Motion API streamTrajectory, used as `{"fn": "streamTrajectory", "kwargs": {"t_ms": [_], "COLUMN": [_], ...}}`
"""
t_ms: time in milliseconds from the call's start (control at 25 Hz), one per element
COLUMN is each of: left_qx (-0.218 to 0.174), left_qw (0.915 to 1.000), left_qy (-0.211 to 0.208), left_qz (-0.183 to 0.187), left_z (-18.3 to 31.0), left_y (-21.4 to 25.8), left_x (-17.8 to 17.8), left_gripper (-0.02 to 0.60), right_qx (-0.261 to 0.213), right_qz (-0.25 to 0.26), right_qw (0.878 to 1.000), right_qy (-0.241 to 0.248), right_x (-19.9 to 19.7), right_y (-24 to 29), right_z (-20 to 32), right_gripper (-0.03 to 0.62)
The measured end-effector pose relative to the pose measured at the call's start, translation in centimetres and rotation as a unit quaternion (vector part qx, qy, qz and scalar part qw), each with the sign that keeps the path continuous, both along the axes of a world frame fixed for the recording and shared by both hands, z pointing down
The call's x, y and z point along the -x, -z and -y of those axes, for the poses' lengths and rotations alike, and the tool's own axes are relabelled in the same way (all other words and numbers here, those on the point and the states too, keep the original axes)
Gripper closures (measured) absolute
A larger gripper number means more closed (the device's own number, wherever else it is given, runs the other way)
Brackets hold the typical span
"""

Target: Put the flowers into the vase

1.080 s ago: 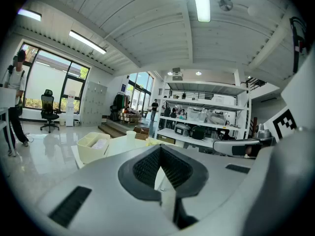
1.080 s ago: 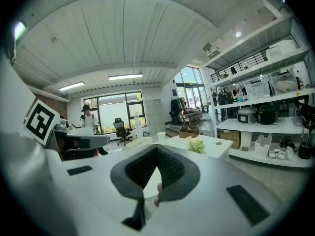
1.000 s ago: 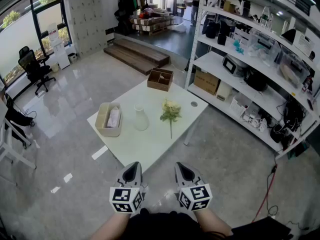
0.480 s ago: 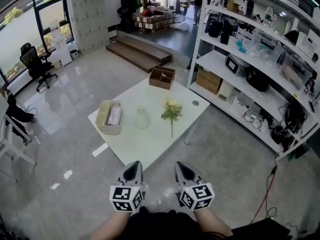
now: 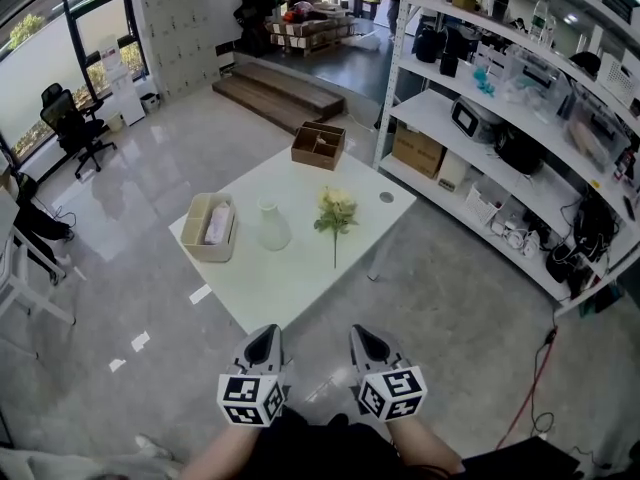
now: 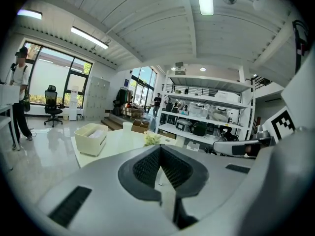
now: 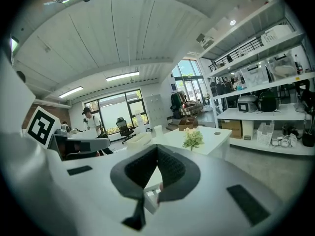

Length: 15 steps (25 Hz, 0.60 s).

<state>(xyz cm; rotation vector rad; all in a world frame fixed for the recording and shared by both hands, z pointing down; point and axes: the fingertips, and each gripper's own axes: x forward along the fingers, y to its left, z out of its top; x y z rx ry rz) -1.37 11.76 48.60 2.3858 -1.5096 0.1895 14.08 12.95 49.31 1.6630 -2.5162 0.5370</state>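
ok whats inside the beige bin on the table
The beige bin on the white table holds one pale item lying lengthwise, too small to identify. Whatever lies under it, and the bin's floor there, is covered.

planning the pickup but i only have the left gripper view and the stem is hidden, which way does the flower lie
Observer: The flower lies flat on the table, blooms away from you, stem toward you.
Operator: where's the vase
Observer: The vase stands upright left of the flower, apart from it, between it and the beige bin.
Operator: right gripper ready
Observer: The right gripper is shut, nothing between its jaws.
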Motion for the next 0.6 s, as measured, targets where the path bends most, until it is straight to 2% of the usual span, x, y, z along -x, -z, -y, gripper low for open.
{"fn": "streamTrajectory", "kwargs": {"t_ms": [320, 600], "left_qx": [0.011, 0.003], "left_qw": [0.9999, 0.9999], "left_qy": [0.009, -0.007], "left_qz": [0.0, -0.009], "left_z": [2.5, 11.1], "left_y": [-1.3, -1.4], "left_x": [-0.2, 1.8], "left_gripper": [0.578, 0.578], "right_qx": [0.017, 0.012], "right_qz": [0.005, -0.018], "right_qw": [1.0, 1.0], "right_qy": [0.0, -0.012], "right_x": [-0.8, 1.3], "right_y": [-1.7, -1.4], "right_z": [2.9, 11.3], "right_gripper": [0.592, 0.592]}}
